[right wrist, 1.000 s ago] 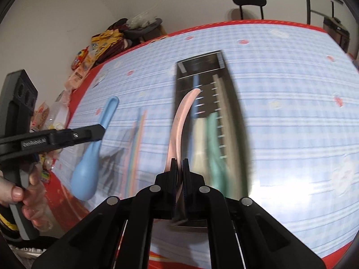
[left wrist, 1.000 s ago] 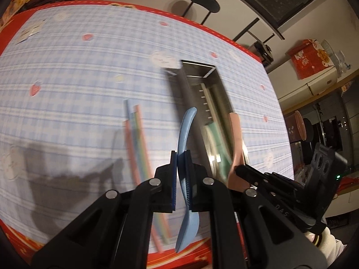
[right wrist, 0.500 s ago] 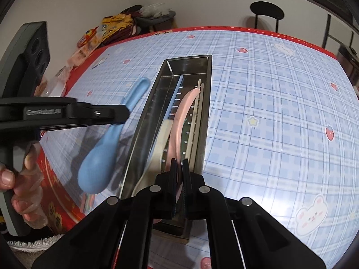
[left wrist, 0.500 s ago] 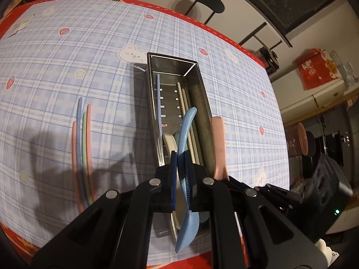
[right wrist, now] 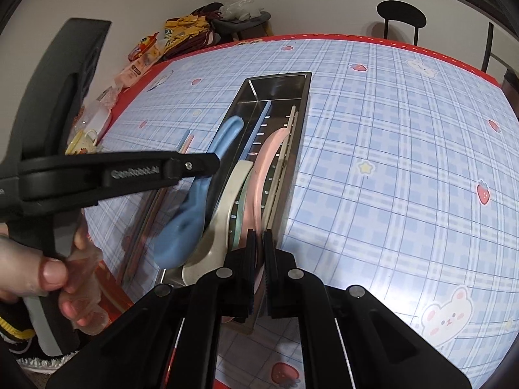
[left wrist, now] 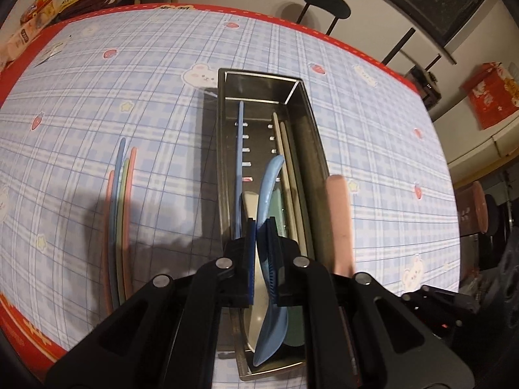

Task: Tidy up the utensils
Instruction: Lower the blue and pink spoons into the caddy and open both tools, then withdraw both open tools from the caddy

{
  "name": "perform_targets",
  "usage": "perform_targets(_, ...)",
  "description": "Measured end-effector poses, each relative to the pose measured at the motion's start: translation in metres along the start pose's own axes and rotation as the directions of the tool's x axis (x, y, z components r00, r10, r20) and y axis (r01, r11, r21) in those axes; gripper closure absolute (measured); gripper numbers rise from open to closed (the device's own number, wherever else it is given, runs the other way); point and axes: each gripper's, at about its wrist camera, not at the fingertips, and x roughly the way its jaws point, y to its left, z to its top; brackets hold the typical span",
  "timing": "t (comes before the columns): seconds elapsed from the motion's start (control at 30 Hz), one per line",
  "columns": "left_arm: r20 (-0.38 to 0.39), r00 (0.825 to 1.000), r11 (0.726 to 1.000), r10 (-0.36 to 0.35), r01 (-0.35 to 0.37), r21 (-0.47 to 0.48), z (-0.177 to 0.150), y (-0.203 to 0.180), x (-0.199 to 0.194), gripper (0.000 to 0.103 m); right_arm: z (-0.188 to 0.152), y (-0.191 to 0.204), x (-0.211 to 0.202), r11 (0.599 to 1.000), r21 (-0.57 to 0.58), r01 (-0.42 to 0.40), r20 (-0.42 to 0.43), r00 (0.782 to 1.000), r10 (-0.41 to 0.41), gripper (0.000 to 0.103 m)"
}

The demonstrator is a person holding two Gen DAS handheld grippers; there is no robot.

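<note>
A long steel utensil tray (left wrist: 309,113) (right wrist: 303,97) lies on the checked tablecloth. It holds a cream spoon (right wrist: 227,194), a green spoon (left wrist: 293,327), a blue chopstick (left wrist: 240,149) and cream chopsticks (left wrist: 283,149). My left gripper (left wrist: 261,253) is shut on a blue spoon (left wrist: 269,188) held over the tray; the spoon also shows in the right wrist view (right wrist: 191,207). My right gripper (right wrist: 258,259) is shut on a pink spoon (right wrist: 262,162), also over the tray; its handle shows in the left wrist view (left wrist: 339,220).
Several coloured chopsticks (left wrist: 121,214) lie on the cloth left of the tray. Snack packets (right wrist: 146,61) and a cup (right wrist: 84,139) sit at the table's far left edge. A black stool (left wrist: 326,3) stands beyond the table.
Both grippers have moved over the tray with their spoons. The blue spoon went from above the cloth beside the tray to above the tray, and the pink spoon has come lower.
</note>
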Motion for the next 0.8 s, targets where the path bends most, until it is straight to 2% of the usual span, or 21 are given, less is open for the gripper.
perform_targets(0.1, -0.008, 1.0, 1.0, 0.009, -0.009, 0.012, 0.0, -0.004, 0.002, 0.092, 0.0, -0.002, -0.001, 1.0, 0.0, -0.01, -0.001, 1.0, 0.01, 0.098)
perform_targets(0.17, -0.005, 1.0, 1.0, 0.0, 0.0, 0.011, 0.001, -0.004, 0.0, 0.084, 0.001, -0.001, 0.0, 1.0, -0.004, -0.018, -0.003, 1.0, 0.018, 0.098)
perform_targets(0.23, 0.018, 1.0, 1.0, 0.002, -0.002, 0.007, 0.002, -0.001, -0.008, 0.082, 0.002, 0.0, 0.003, 1.0, -0.005, -0.028, -0.006, 1.0, 0.028, 0.098)
perform_targets(0.43, 0.096, 0.995, 0.999, 0.032, -0.028, -0.035, 0.006, 0.021, -0.04, 0.074, 0.006, 0.013, 0.018, 0.998, -0.006, -0.056, -0.024, 0.998, 0.055, 0.098)
perform_targets(0.63, 0.119, 0.991, 0.996, 0.058, -0.05, -0.071, 0.0, 0.046, -0.055, 0.06, 0.011, 0.02, 0.029, 0.999, 0.014, -0.045, -0.04, 0.998, 0.046, 0.093)
perform_targets(0.73, 0.137, 0.988, 0.995, 0.073, -0.061, -0.085, -0.004, 0.06, -0.063, 0.051, 0.013, 0.023, 0.021, 1.0, 0.01, -0.019, -0.009, 1.0, 0.019, 0.067)
perform_targets(0.8, 0.148, 0.986, 0.995, 0.077, -0.065, -0.08, -0.005, 0.066, -0.068, 0.042, 0.012, 0.027, 0.013, 1.0, -0.002, 0.031, 0.016, 0.999, -0.031, 0.043)
